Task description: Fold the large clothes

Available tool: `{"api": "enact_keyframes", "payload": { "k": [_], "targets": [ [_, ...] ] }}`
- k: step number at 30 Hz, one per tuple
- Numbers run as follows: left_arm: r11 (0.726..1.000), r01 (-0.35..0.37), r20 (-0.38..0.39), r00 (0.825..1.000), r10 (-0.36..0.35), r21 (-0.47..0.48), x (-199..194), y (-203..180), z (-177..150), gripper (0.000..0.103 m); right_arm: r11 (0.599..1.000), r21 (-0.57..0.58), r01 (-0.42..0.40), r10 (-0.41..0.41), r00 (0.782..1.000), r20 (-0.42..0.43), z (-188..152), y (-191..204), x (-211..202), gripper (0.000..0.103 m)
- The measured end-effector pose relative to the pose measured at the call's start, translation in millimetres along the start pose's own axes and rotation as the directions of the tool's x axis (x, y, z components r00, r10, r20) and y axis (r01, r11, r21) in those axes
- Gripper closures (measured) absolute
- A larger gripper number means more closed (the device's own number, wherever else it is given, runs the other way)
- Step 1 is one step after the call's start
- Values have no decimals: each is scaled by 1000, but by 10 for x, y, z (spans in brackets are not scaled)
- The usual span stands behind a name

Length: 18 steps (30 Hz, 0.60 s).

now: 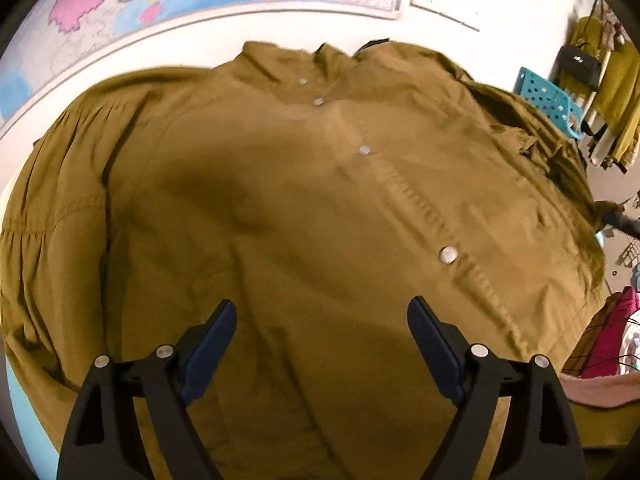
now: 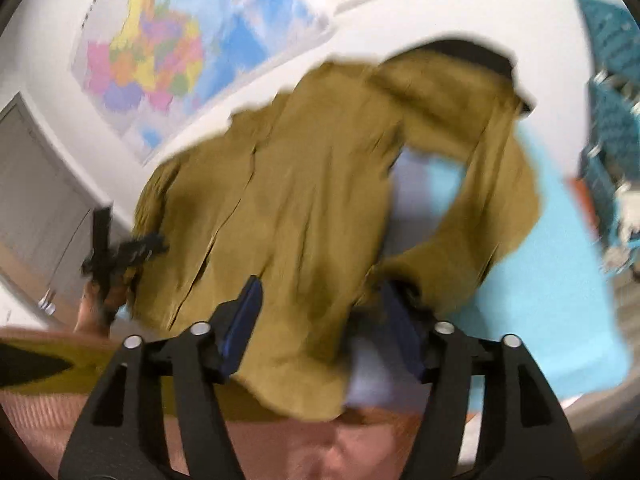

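My left claw point(image 1: 322, 344) hovers with its blue pads spread wide and empty over the lower front of the olive shirt point(image 1: 304, 200); my right claw point(image 2: 320, 320) also stands apart, hem cloth lying between its pads but not pinched as far as the blur lets me judge. I'd say I am at the start of a fold: next each claw must close on an edge. The cloth is a matte woven cotton, softly creased, with a puckered placket and dull metal snaps point(image 1: 449, 255). It lies face up across the light-blue counter point(image 2: 560, 280), collar far, one sleeve point(image 2: 492, 184) looped
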<state>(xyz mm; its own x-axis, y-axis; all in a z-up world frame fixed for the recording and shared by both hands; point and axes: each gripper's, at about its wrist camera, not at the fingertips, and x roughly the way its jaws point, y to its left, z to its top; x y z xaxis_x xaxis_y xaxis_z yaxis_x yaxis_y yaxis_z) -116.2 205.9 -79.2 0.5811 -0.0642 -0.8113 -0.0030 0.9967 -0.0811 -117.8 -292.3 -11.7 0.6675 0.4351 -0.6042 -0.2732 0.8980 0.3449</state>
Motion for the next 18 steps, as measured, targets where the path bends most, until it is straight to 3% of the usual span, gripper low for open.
{"api": "enact_keyframes", "payload": {
  "k": [3,6,10,13,14,15,16,17,18],
  "targets": [
    [1000,24,11,1000,-24,5,10,-88,84,19,994,46,101,-104,992,75,149,-250,-8,32],
    [999,39,11,999,-39,28,34,-192,143,19,961,70,269,-275,957,94,229,-471,88,28],
    [997,53,-3,999,-53,52,94,-313,219,19,955,65,290,-296,949,111,278,-572,133,20],
    [995,68,-13,998,-67,69,152,-384,271,19,942,-52,331,-330,944,24,230,-516,379,18],
    [994,74,-18,997,-73,76,183,-415,297,19,940,-70,333,-334,943,-3,187,-530,411,22],
    [994,77,-20,997,-76,79,198,-429,305,19,944,-76,320,-323,946,-30,175,-554,474,45],
    [993,82,-24,996,-81,83,225,-453,328,19,954,-69,292,-296,954,-54,172,-585,532,76],
    [993,86,-30,996,-84,87,254,-476,351,19,960,-57,273,-276,959,-65,198,-616,557,86],
    [992,90,-32,996,-87,89,277,-498,368,19,965,-52,258,-261,964,-57,233,-604,526,89]
  ]
}}
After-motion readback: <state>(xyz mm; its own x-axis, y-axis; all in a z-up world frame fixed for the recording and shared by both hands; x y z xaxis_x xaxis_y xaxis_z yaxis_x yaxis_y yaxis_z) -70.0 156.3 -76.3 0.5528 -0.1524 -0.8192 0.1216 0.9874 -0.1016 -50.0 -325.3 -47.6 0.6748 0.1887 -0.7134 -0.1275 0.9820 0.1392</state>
